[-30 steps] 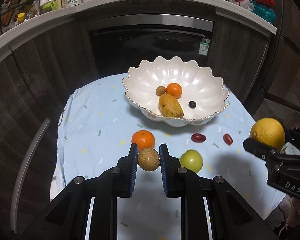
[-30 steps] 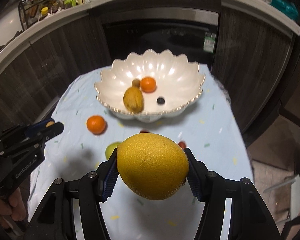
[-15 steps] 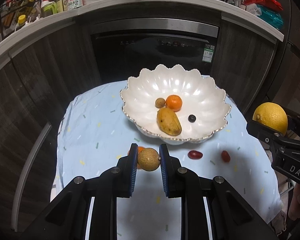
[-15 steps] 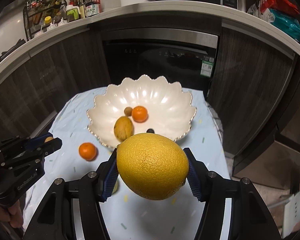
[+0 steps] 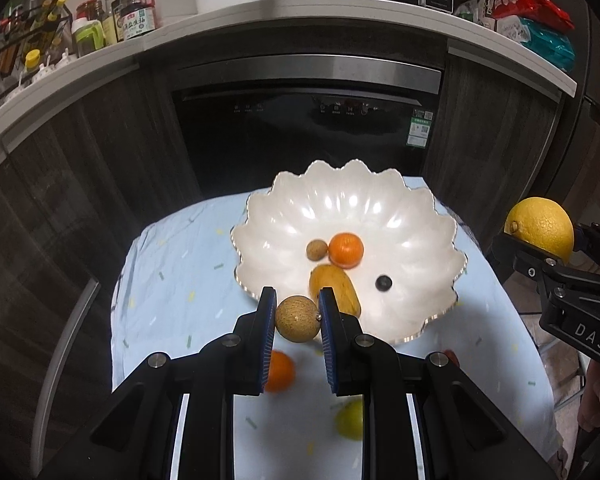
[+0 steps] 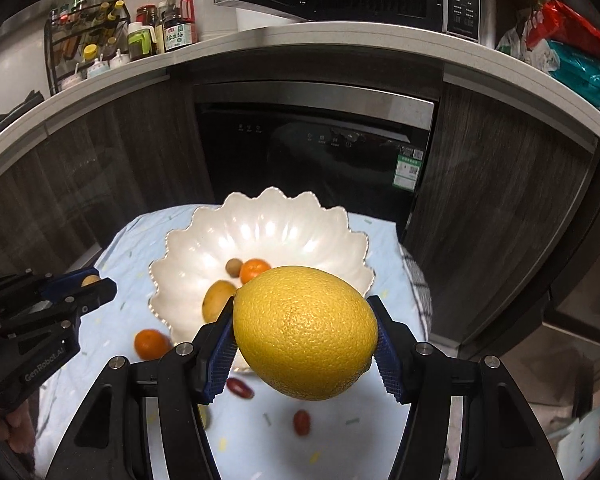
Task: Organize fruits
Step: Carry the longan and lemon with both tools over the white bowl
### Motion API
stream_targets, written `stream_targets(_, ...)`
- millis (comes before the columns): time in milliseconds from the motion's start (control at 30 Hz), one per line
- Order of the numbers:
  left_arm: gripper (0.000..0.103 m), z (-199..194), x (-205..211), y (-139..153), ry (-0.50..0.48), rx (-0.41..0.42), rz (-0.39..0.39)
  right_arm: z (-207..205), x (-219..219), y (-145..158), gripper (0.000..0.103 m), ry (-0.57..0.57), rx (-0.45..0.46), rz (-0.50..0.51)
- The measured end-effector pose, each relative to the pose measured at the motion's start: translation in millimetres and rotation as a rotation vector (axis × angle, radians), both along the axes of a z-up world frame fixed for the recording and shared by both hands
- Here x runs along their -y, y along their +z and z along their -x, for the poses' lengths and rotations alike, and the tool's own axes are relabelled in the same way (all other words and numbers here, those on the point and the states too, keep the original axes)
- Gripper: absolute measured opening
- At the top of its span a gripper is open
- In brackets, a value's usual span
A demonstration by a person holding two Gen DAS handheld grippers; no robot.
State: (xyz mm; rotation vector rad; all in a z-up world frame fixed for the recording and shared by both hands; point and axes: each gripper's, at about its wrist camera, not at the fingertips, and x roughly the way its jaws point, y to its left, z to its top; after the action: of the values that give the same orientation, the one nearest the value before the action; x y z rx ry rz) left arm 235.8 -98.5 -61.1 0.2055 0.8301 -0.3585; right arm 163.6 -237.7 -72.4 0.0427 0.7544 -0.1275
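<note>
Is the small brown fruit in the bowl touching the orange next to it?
Touching. In the left wrist view the small brown fruit sits flush against the orange in the bowl, with no white showing between them.

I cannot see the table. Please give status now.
Left gripper shut on small brown fruit. Right gripper shut on big yellow citrus. White bowl ahead, nothing blocking.

Glossy white bowl (image 5: 380, 216), dimpled lemon (image 6: 306, 332)
</note>
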Motion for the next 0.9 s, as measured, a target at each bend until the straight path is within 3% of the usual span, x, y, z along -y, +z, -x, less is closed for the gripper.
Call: stream_targets(900, 0.022, -66.3, 18.9, -32.6, 0.011, -0.015, -0.021, -60.1, 19.8, -37.6, 0.061, -0.015, -0.061, 0.011)
